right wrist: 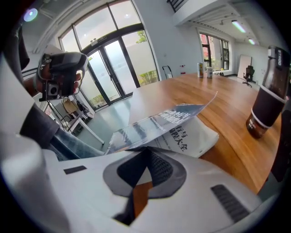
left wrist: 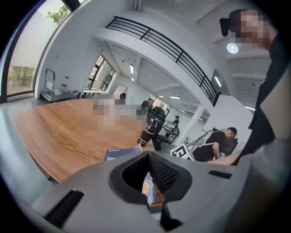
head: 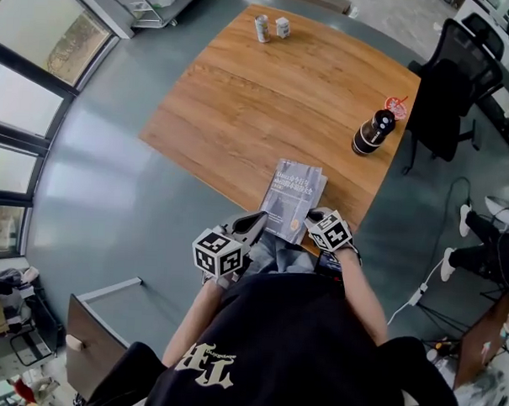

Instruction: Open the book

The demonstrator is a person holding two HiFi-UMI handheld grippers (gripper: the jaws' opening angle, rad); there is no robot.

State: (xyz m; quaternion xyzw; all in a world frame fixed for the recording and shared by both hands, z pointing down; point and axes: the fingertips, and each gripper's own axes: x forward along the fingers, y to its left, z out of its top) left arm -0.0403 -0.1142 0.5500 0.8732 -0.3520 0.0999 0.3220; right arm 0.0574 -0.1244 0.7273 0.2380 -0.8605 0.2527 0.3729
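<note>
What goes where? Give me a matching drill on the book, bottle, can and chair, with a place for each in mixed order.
Things:
1 book
2 bottle
3 can
4 chair

Places, as the head view shows them:
A far end of the table
B off the table, past its right edge
C table's near edge, cover lifted
D on the table, by its right edge

Pairs: 1-C; 2-D; 3-A; 4-B

book (head: 293, 200) at table's (head: 242, 96) near edge, bottle (head: 373, 132) right
</note>
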